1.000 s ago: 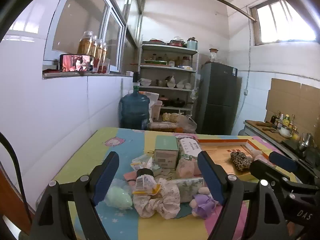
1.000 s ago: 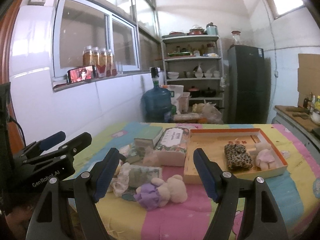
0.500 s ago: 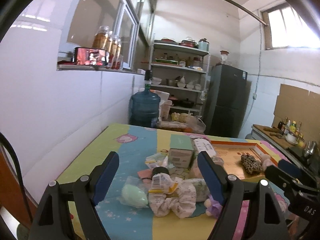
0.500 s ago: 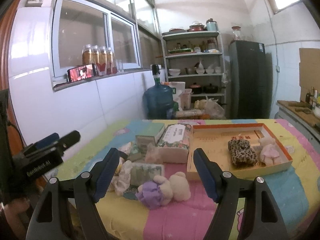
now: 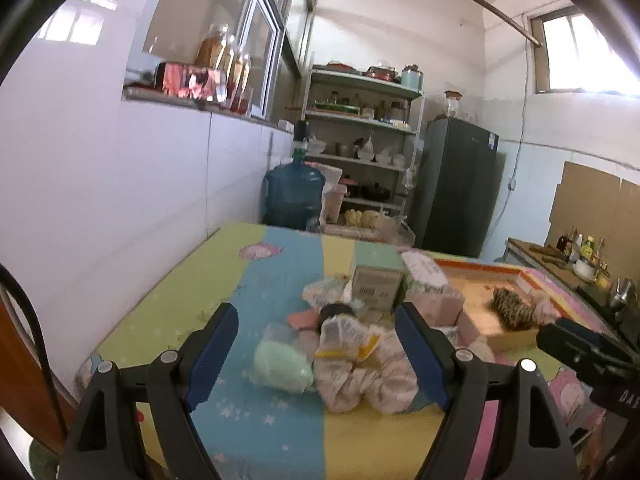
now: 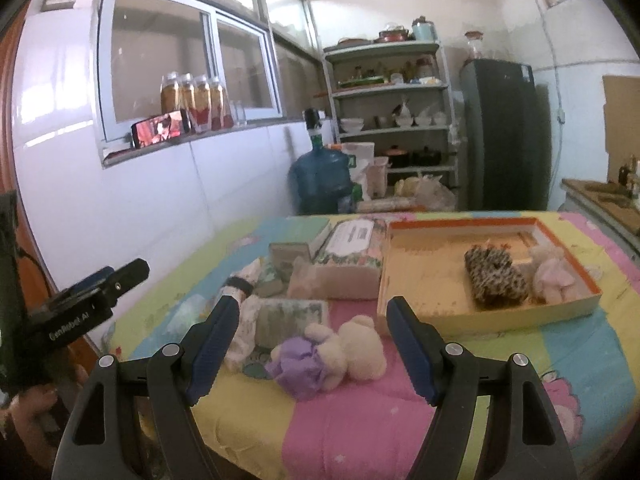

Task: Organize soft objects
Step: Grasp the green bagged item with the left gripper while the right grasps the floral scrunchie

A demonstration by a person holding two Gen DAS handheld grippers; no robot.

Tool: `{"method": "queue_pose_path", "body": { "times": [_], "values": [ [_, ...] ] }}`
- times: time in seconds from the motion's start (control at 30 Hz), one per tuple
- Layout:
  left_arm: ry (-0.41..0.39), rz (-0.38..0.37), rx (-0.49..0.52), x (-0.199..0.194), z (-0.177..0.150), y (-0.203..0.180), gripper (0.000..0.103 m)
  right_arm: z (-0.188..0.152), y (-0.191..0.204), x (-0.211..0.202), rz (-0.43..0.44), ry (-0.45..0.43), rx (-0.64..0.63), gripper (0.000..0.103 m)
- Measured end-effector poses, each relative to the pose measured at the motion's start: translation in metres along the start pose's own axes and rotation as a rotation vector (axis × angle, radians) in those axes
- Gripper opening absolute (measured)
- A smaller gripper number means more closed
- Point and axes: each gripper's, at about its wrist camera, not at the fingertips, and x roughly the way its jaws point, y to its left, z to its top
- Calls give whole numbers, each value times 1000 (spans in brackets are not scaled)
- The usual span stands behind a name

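Right wrist: right hand-held gripper (image 6: 312,320) gapes above teddy bear (image 6: 352,354).

A blue water jug (image 6: 320,178) is seen on the floor past the far edge of the striped table cover (image 6: 360,412), straight ahead of the tongs. To its right a metal shelf unit (image 6: 392,92) is loaded with bowls and pots, and a dark refrigerator (image 6: 504,132) is stood further right. High to the left of the tongs, a phone (image 6: 160,130) with a lit screen is propped on the window ledge, with jars (image 6: 196,100) of amber liquid lined up just beside it. A side counter (image 5: 560,256) carrying bottles is visible at far right.
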Motion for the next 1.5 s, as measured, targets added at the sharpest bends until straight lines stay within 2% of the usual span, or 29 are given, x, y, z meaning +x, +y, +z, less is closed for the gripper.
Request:
{"method": "queue_pose_path", "body": {
  "times": [0.3, 0.57, 0.6, 0.73, 0.9, 1.23, 1.3, 1.37, 1.4, 1.5],
  "values": [
    [37, 29, -34, 13, -19, 29, 81, -23, 43, 59, 187, 153, -73, 78],
    [40, 31, -59, 19, -24, 55, 81, -28, 59, 104, 169, 228, -108, 78],
    [48, 25, -61, 22, -23, 58, 81, -28, 59, 109, 160, 238, -108, 76],
    [87, -9, -60, 36, -26, 60, 81, -32, 60, 122, 139, 270, -113, 59],
    [148, -48, -49, 61, -31, 54, 81, -36, 60, 133, 145, 297, -111, 46],
    [217, -65, -99, 94, -46, 56, 80, -37, 56, 136, 157, 305, -107, 32],
    [230, -80, -117, 98, -49, 59, 76, -37, 55, 137, 159, 304, -105, 31],
    [231, -80, -124, 99, -51, 61, 63, -37, 54, 135, 164, 303, -104, 28],
    [222, -75, -125, 98, -52, 61, 56, -37, 54, 135, 172, 306, -103, 24],
    [212, -80, -141, 97, -53, 64, 50, -40, 55, 135, 192, 315, -97, 19]
  ]
}}
